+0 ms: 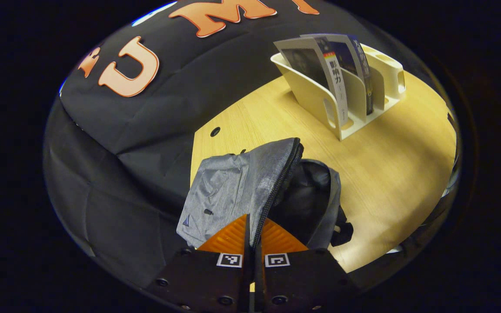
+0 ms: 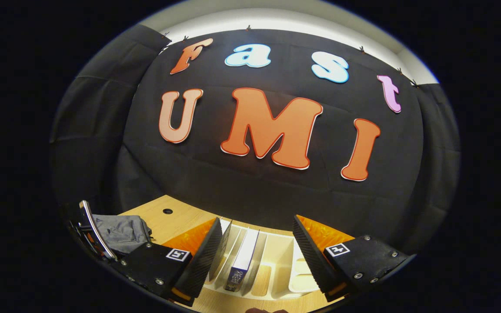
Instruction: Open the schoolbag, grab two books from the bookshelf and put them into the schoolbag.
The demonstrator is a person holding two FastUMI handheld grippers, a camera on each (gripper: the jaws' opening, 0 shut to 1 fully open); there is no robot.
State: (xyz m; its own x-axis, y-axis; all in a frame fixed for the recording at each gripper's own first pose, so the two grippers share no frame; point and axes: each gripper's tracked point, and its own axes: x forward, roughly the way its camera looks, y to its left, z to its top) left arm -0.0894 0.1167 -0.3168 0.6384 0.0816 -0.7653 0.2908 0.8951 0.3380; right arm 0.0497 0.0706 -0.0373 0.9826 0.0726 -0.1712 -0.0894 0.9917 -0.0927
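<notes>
Books next, with the schoolbag held open

My left gripper (image 1: 255, 237) is pinched tight on the zipper edge of the grey schoolbag (image 1: 233, 187), both fingers pressing the fabric so the flap stands up and the dark inside shows. The schoolbag lies near the desk's (image 1: 389, 174) edge closest to me, by the corner next to the black cloth. My right gripper (image 2: 257, 248) hangs spread wide above the white bookshelf (image 2: 276, 261), which stands toward the desk's far edge, well apart from the bag. Two books lean in its slots, a pale-spined one (image 1: 335, 87) in front of a dark-spined one (image 1: 363, 65). I judge them thin, stiff and light, with glossy covers that may slip, so I would pinch each across its top edge near the spine. The bag is soft and will sag if let go.
</notes>
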